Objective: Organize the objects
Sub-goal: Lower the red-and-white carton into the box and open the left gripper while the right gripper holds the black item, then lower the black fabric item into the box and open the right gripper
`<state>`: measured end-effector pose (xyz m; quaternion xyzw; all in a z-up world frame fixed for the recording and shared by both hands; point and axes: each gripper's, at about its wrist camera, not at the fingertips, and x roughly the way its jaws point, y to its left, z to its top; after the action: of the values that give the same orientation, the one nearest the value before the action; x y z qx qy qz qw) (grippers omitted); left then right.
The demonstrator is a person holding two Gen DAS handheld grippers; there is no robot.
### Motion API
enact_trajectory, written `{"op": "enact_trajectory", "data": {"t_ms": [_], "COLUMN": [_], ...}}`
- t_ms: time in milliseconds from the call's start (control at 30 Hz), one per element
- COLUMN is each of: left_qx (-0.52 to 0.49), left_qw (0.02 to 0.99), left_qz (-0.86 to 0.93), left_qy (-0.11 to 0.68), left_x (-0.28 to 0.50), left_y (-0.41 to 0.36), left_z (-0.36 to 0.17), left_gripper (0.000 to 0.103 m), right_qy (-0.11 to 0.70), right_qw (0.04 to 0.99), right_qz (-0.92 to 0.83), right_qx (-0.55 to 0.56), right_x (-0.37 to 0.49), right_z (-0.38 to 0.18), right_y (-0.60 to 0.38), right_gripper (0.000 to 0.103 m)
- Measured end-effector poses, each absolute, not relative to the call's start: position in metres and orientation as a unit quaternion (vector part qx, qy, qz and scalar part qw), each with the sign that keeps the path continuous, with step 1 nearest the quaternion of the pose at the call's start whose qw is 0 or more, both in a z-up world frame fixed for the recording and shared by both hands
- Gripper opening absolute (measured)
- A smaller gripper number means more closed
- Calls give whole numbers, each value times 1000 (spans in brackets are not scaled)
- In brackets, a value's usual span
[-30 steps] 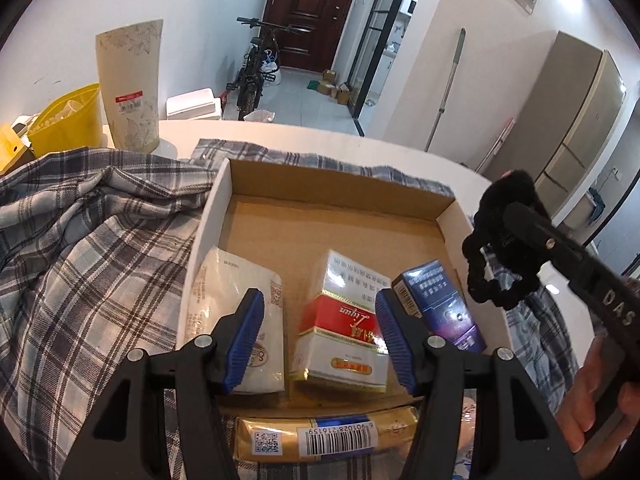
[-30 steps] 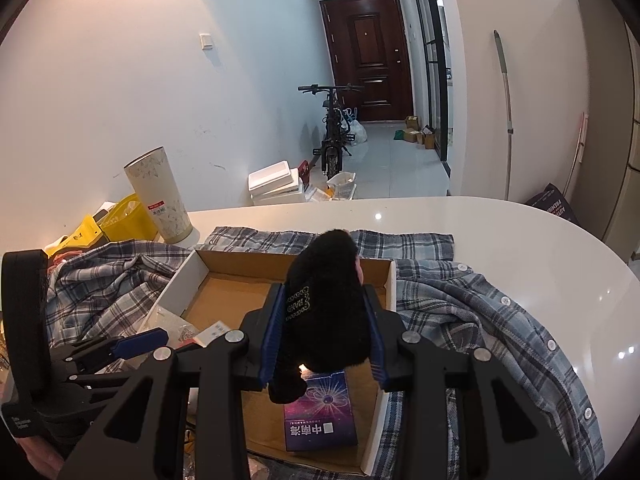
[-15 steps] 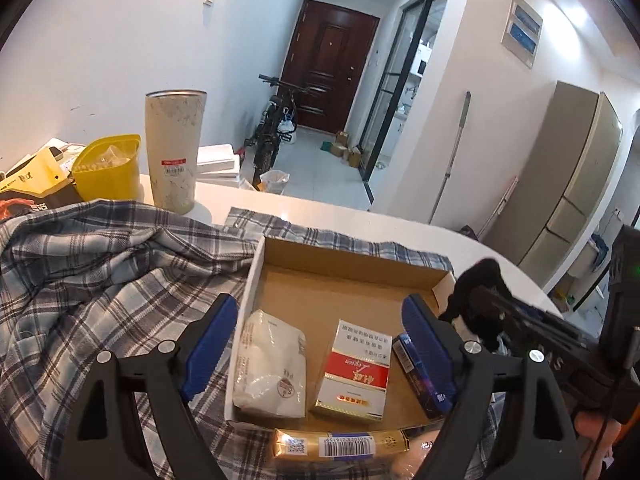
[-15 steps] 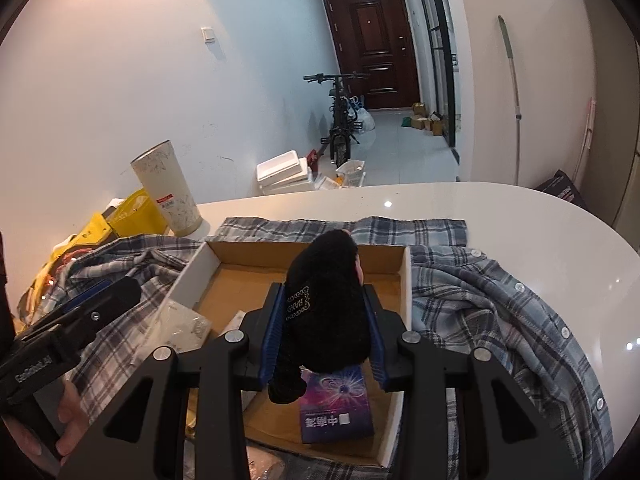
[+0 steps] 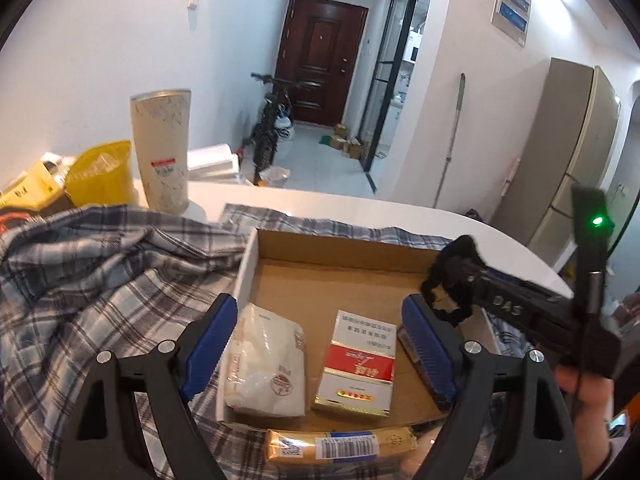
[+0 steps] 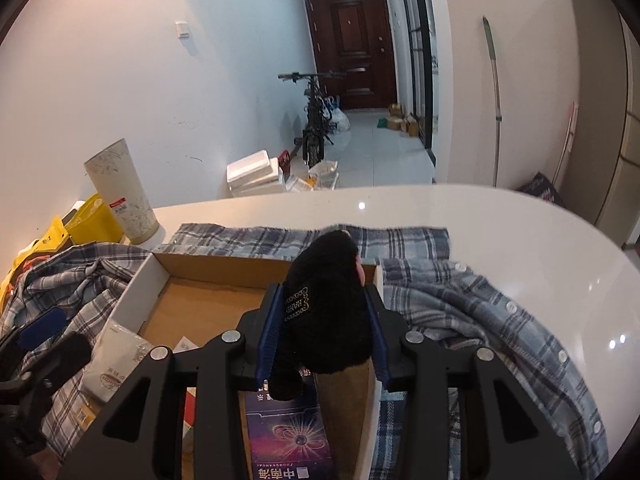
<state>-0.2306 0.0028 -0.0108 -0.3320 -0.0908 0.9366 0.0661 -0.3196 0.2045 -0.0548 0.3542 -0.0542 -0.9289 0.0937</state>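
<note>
Table: white table [image 6: 500, 232] under a plaid shirt [image 5: 100, 280]
Box: cardboard box [image 5: 344, 252], 3 packs inside
Left gripper [image 5: 320, 344]: spread, empty
Right gripper [image 6: 322, 332]: easing apart, pads touching black plush toy [image 6: 328, 308]

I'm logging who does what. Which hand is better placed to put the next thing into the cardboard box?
Right. The right gripper holds a black fuzzy item over the cardboard box, its jaws just starting to open. The left gripper is open and empty.

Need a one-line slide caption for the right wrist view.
Right gripper, jaws beginning to open, carries a black fuzzy item over the cardboard box.
</note>
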Motion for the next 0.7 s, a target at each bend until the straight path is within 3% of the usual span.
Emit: {"op": "enact_trajectory", "data": {"t_ms": [167, 233, 567, 700], "left_qx": [-353, -351, -310, -272], "left_qw": [74, 70, 54, 53], "left_qz": [926, 926, 940, 954], "left_qy": [-116, -119, -130, -115], "left_x": [-235, -234, -223, -203], "left_y": [-1, -2, -15, -14], "left_z": [-16, -15, 5, 32], "left_gripper": [86, 86, 86, 86], "right_qy": [-63, -64, -81, -79], "right_qw": [91, 85, 62, 48], "right_qz": [-922, -924, -946, -960], "right_qx": [371, 367, 308, 265], "right_x": [-324, -322, -295, -279], "right_z": [-65, -64, -28, 0], "right_y": [208, 209, 235, 239], "right_gripper": [46, 69, 73, 82]}}
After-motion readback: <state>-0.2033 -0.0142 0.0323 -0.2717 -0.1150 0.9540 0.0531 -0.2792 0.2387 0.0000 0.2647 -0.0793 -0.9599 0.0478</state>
